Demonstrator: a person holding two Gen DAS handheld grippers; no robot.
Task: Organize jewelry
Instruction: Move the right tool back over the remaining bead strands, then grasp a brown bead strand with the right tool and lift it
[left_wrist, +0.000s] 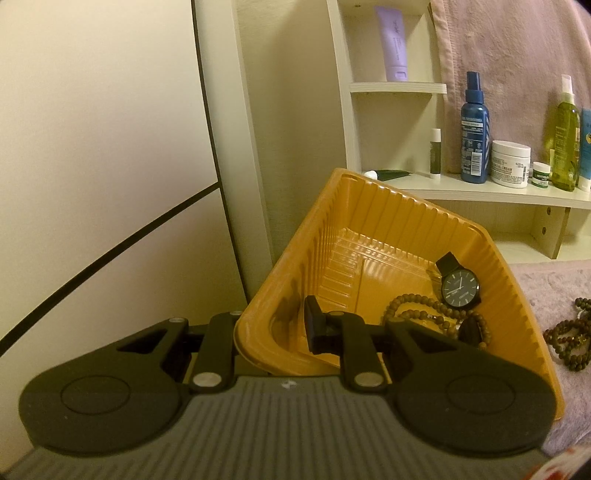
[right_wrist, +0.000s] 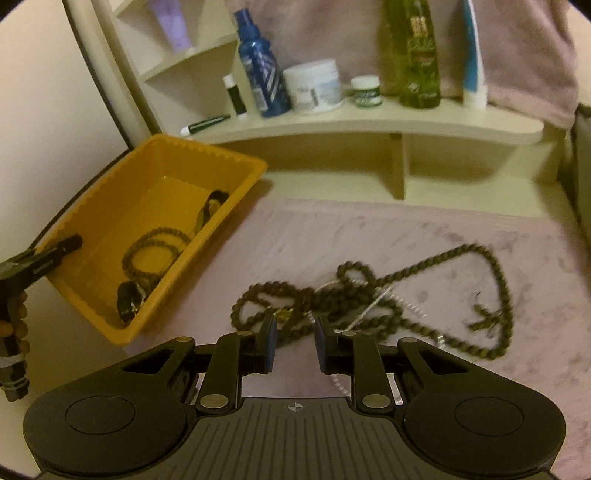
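Just ahead of the right gripper's (right_wrist: 294, 345) parted fingers, the limp bead necklace (right_wrist: 369, 295) tangles; pinch a bunched clump. Left gripper (left_wrist: 273, 328) clamps the orange tray's (left_wrist: 369, 229) rim.

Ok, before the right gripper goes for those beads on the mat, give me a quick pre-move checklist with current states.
1. Right gripper open: ok.
2. Dark wooden bead strand between its fingers: not ok, still ahead of the tips.
3. Strand untangled: not ok, loops cross a thin silver chain.
4. Left gripper holding the orange ribbed plastic tray: ok, one finger inside, one outside the rim.
5. Tray has room: ok; black watch and bead bracelet sit to one side.
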